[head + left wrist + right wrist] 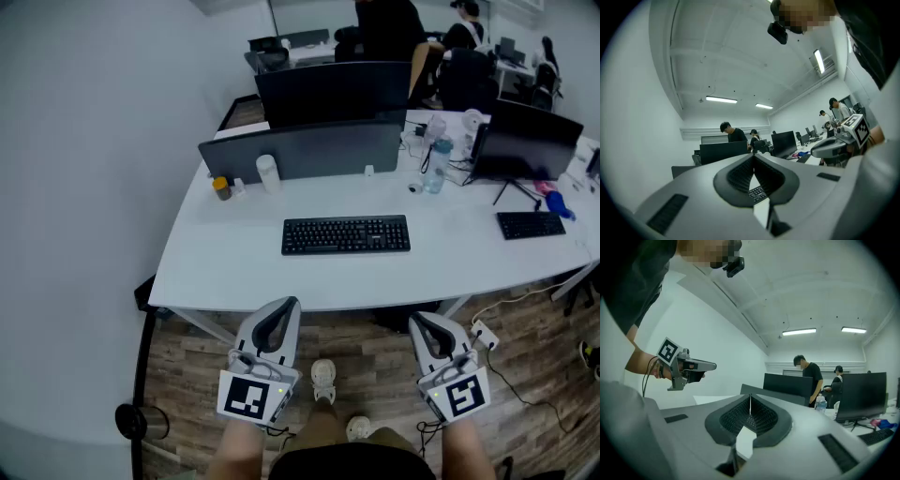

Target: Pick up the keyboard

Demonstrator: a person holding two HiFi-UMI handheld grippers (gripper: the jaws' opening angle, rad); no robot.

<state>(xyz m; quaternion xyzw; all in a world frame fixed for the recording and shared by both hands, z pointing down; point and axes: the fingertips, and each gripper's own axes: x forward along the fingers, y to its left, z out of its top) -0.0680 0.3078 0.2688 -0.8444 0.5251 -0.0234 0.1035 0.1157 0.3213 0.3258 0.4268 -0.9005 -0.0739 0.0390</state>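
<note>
A black keyboard (346, 234) lies flat in the middle of the white desk (225, 262), its long side along the front edge. Both grippers hang in front of the desk, short of it, above the wooden floor. My left gripper (289, 303) is shut and empty, pointing at the desk edge left of the keyboard. My right gripper (416, 320) is shut and empty too, below the keyboard's right end. In the left gripper view a strip of the keyboard (758, 192) shows through the gap under the closed jaws. The right gripper view shows closed jaws and the white desk beyond.
A grey divider panel (302, 150) and black monitors stand behind the keyboard. A second keyboard (531, 225) and monitor (521, 141) sit at the right. A water bottle (434, 166), a white cup (268, 172) and small items stand near the divider. People are at desks beyond.
</note>
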